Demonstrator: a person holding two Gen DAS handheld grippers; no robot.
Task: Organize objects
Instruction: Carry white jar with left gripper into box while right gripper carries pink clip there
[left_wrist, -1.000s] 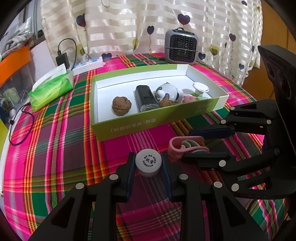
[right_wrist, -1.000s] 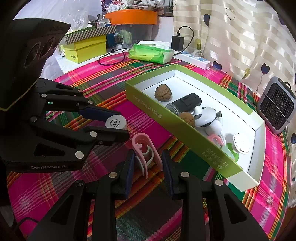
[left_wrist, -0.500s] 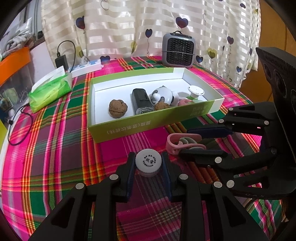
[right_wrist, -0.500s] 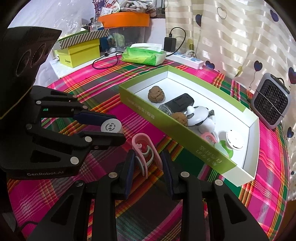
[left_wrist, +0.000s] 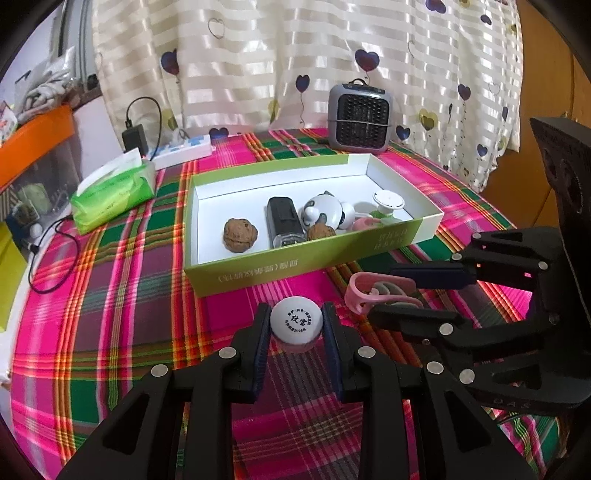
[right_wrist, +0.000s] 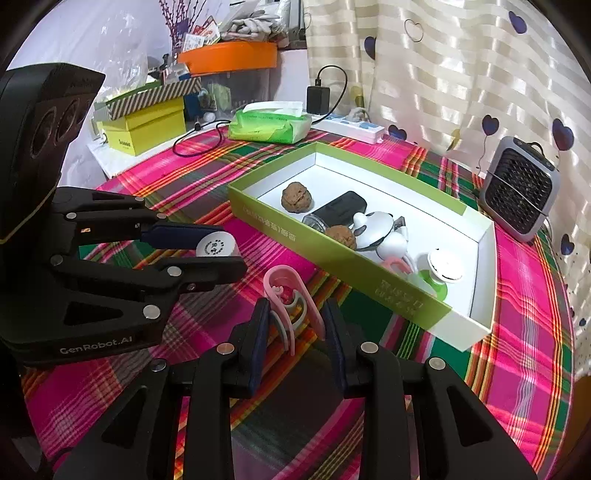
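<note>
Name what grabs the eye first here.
The loud pink-green plaid cloth, with a green tray of odds and ends at its centre. In front of it, the left claw pinches a white ball and the right claw a pink clip.

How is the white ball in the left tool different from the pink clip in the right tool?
The white ball is round and solid-looking, with dark print on it; the pink clip is an open loop with grey inner arms and no print that I can see. The ball fills the gap of the left tool; the clip sticks out well past the fingers of the right tool. Both are gripped, outside the green box.
</note>
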